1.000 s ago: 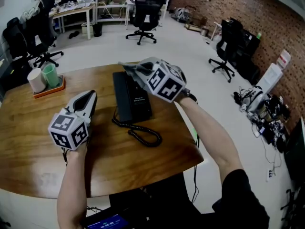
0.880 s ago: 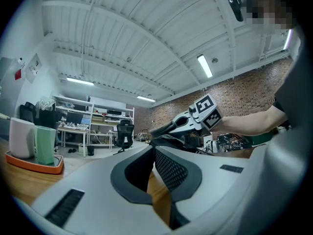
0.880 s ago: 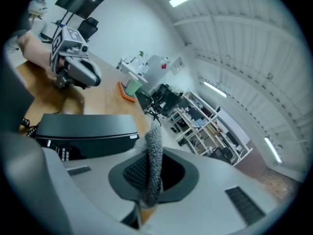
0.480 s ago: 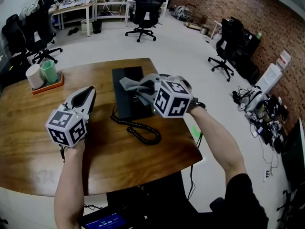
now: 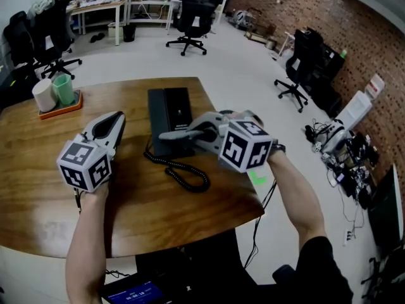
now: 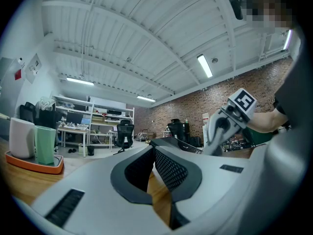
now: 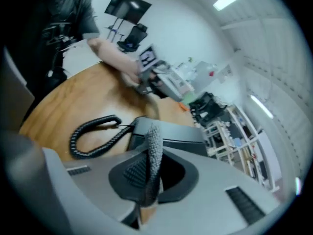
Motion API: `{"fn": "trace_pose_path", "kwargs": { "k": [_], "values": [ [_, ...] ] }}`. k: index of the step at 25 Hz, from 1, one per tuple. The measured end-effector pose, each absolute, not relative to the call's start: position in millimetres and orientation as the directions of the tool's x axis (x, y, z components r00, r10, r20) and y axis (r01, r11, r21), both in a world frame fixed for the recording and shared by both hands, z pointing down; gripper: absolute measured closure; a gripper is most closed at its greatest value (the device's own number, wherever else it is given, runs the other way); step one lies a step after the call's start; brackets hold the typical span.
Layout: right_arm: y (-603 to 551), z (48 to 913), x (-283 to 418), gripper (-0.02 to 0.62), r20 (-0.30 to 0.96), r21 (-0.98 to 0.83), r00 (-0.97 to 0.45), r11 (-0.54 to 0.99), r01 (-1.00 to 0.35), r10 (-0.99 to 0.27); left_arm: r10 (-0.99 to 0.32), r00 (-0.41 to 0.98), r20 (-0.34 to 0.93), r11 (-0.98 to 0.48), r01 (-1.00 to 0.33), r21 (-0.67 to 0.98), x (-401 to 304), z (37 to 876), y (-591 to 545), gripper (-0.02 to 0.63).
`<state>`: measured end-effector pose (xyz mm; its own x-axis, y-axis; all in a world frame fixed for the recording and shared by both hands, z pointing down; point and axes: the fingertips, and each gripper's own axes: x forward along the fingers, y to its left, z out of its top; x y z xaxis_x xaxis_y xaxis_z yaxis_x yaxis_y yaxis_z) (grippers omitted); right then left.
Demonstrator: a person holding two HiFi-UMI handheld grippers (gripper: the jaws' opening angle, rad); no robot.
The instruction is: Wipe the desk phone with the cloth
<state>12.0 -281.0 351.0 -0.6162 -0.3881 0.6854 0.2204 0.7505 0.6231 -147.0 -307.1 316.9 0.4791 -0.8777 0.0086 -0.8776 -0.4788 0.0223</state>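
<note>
The black desk phone (image 5: 169, 114) lies on the round wooden table (image 5: 57, 189), its coiled cord (image 5: 183, 175) looped toward me. My right gripper (image 5: 188, 132) is shut on a grey cloth (image 5: 168, 134), which lies over the phone's near right edge. In the right gripper view the textured cloth (image 7: 154, 146) stands pinched between the jaws, above the phone (image 7: 168, 133) and the cord (image 7: 90, 131). To the left of the phone my left gripper (image 5: 116, 116) hovers, its jaws together around nothing (image 6: 154, 153).
An orange tray with a white and a green cup (image 5: 56, 101) sits at the table's far left. Office chairs (image 5: 193, 11) and desks stand on the floor beyond. The table's edge curves close on the right, by my right arm.
My right gripper has drawn the cloth along the phone from its far end toward the near right edge. The left gripper has hardly moved.
</note>
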Motion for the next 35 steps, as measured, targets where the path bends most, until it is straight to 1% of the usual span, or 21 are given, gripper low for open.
{"fn": "trace_pose_path", "kwargs": {
  "k": [2, 4, 5, 7, 11, 15, 19, 25, 30, 31, 32, 33, 35],
  "values": [
    [-328.4, 314.9, 6.7, 0.569, 0.546, 0.69, -0.654, 0.724, -0.003, -0.524, -0.878, 0.478, 0.008, -0.478, -0.878, 0.023, -147.4, 317.1, -307.0, 0.606],
    [-373.4, 288.9, 5.8, 0.569, 0.435, 0.714, -0.632, 0.673, -0.192, -0.642, -0.879, 0.477, 0.007, -0.477, -0.879, 0.026, -147.1, 317.3, -306.5, 0.606],
    [-391.0, 282.7, 5.2, 0.569, 0.406, 0.71, -0.613, 0.656, -0.256, -0.678, -0.879, 0.477, 0.007, -0.476, -0.879, 0.027, -146.9, 317.6, -306.1, 0.606],
    [-417.4, 281.9, 1.7, 0.569, 0.39, 0.705, -0.576, 0.635, -0.315, -0.718, -0.879, 0.476, 0.007, -0.476, -0.879, 0.029, -146.7, 318.6, -305.3, 0.606],
    [-438.5, 307.7, -3.0, 0.569, 0.465, 0.7, -0.524, 0.658, -0.277, -0.714, -0.879, 0.477, 0.006, -0.477, -0.878, 0.03, -144.5, 318.3, -304.1, 0.606],
    [-423.5, 319.6, 0.3, 0.569, 0.517, 0.695, -0.521, 0.688, -0.209, -0.679, -0.876, 0.481, 0.005, -0.481, -0.876, 0.022, -145.2, 315.7, -304.8, 0.606],
    [-386.0, 334.4, 4.7, 0.569, 0.572, 0.696, -0.534, 0.713, -0.085, -0.623, -0.877, 0.48, 0.006, -0.48, -0.877, 0.021, -146.3, 315.6, -305.1, 0.606],
    [-312.7, 365.0, 17.9, 0.57, 0.648, 0.666, -0.544, 0.743, 0.065, -0.533, -0.878, 0.478, 0.007, -0.478, -0.878, 0.024, -146.7, 316.2, -304.3, 0.606],
    [-249.6, 391.5, 31.9, 0.571, 0.773, 0.566, -0.499, 0.78, 0.266, -0.391, -0.878, 0.478, 0.008, -0.478, -0.878, 0.024, -146.4, 316.8, -305.2, 0.606],
    [-247.7, 389.5, 32.4, 0.569, 0.777, 0.561, -0.501, 0.781, 0.274, -0.382, -0.878, 0.479, 0.008, -0.478, -0.878, 0.023, -146.8, 316.8, -305.3, 0.606],
    [-253.4, 382.2, 30.7, 0.571, 0.76, 0.575, -0.517, 0.779, 0.25, -0.394, -0.878, 0.479, 0.008, -0.479, -0.878, 0.023, -147.4, 316.9, -305.5, 0.606],
    [-266.5, 370.2, 27.4, 0.57, 0.723, 0.603, -0.543, 0.774, 0.194, -0.427, -0.878, 0.479, 0.009, -0.479, -0.877, 0.023, -148.1, 317.0, -305.8, 0.606],
    [-308.6, 338.8, 19.7, 0.569, 0.609, 0.667, -0.587, 0.745, 0.016, -0.533, -0.878, 0.478, 0.008, -0.478, -0.878, 0.024, -150.0, 317.6, -306.2, 0.606]
  ]
}}
